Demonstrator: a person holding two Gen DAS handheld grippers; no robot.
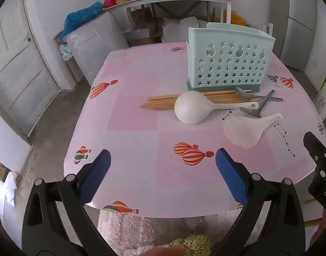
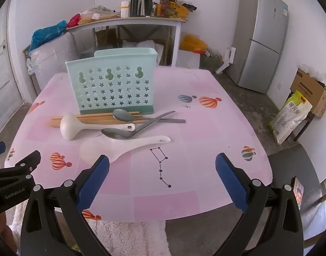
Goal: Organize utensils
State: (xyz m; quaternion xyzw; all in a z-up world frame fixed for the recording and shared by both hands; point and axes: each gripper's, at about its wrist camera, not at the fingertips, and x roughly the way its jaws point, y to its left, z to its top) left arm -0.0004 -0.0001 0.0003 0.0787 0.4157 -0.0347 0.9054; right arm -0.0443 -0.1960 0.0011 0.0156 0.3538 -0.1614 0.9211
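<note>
A pale green utensil holder (image 1: 229, 64) (image 2: 111, 83) with star cut-outs stands upright toward the far side of the pink table (image 1: 141, 166) (image 2: 205, 128). In front of it lie wooden chopsticks (image 1: 160, 100) (image 2: 92, 119), a white ladle (image 1: 192, 107) (image 2: 71, 128), two metal spoons (image 1: 254, 108) (image 2: 124, 115) and a translucent white rice paddle (image 1: 246, 130) (image 2: 111, 147). My left gripper (image 1: 163, 166) hovers open over the table's near left part, nothing between its blue pads. My right gripper (image 2: 163, 170) stands open above the near right part, its left pad just in front of the paddle.
The table's near edge (image 2: 184, 215) lies below both grippers, with a white rug (image 2: 128, 236) on the floor under it. A grey fridge (image 2: 261, 40), a cluttered shelf table (image 2: 128, 21), wrapped bundles (image 1: 94, 44), a door (image 1: 18, 74) and a cardboard box (image 2: 312, 91) stand around.
</note>
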